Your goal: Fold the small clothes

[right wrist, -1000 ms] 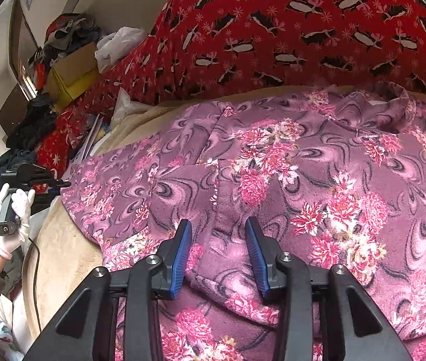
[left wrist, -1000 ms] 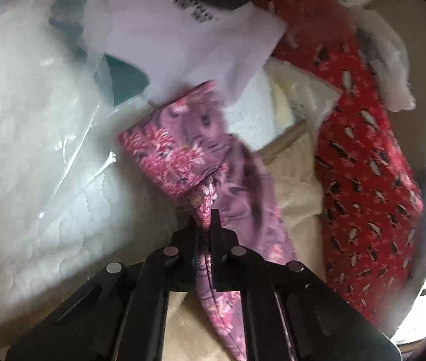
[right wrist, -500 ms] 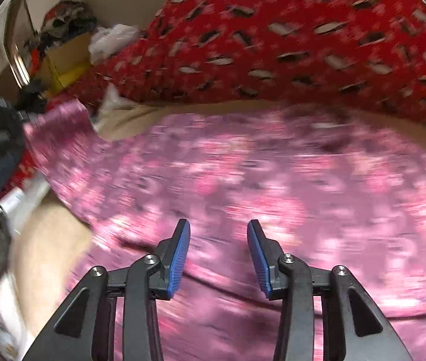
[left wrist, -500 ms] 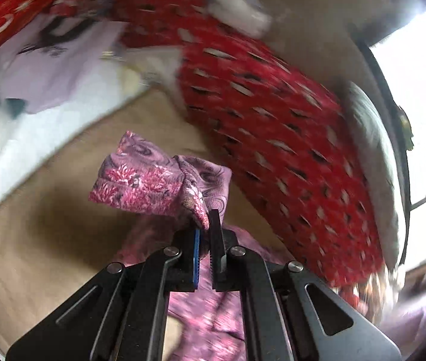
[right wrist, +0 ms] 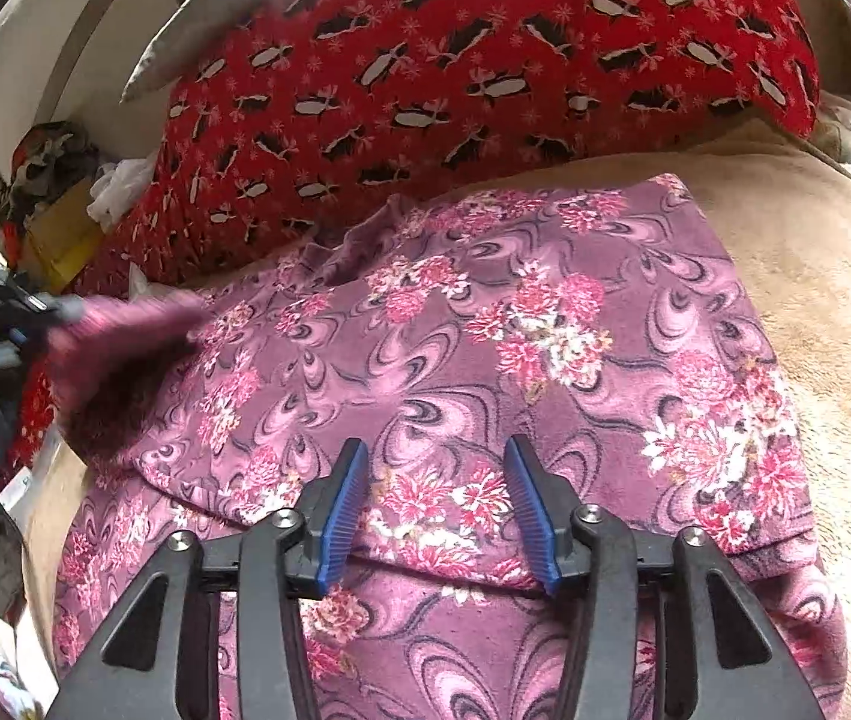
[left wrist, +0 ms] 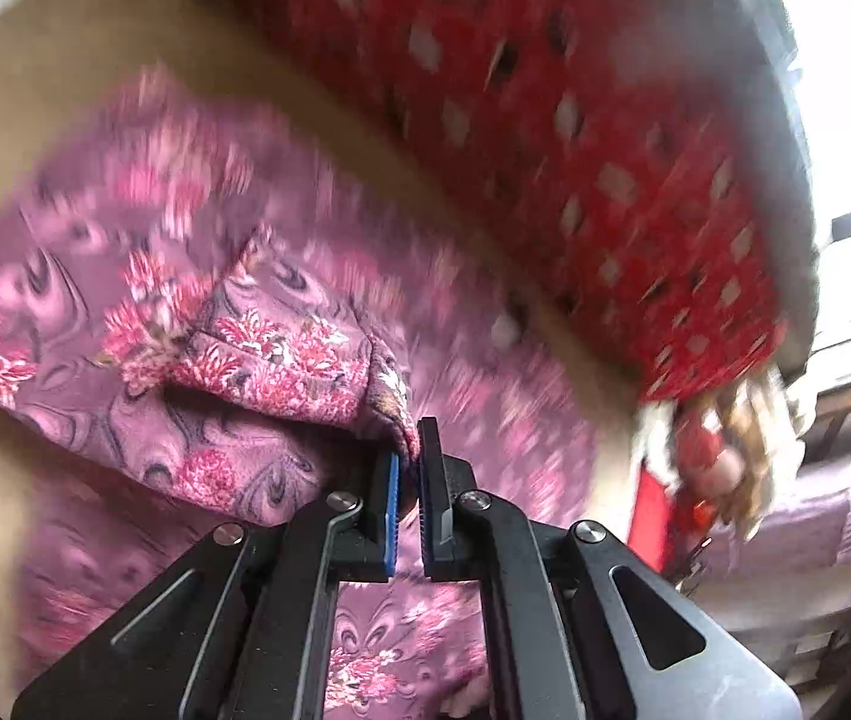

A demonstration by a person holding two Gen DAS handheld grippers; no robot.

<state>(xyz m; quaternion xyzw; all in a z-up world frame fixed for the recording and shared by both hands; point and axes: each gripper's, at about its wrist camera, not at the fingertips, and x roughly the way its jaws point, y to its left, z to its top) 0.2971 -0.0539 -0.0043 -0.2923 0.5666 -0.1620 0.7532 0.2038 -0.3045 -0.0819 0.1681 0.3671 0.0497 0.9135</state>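
Purple garment [right wrist: 485,360] w/ pink-red & white flower clusters, dark swirl lines. Red cloth [right wrist: 455,72] behind, black-&-white penguin-like figs plus small pink snowflakes. Beige, plain bed cover [right wrist: 815,276]. Black tools [right wrist: 434,516] [left wrist: 407,480] w/ blue ribbed pads.

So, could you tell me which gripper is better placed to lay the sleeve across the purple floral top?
Left. The left gripper is shut on the sleeve, held over the purple floral top. The right gripper is open above the cloth, gripping nothing.
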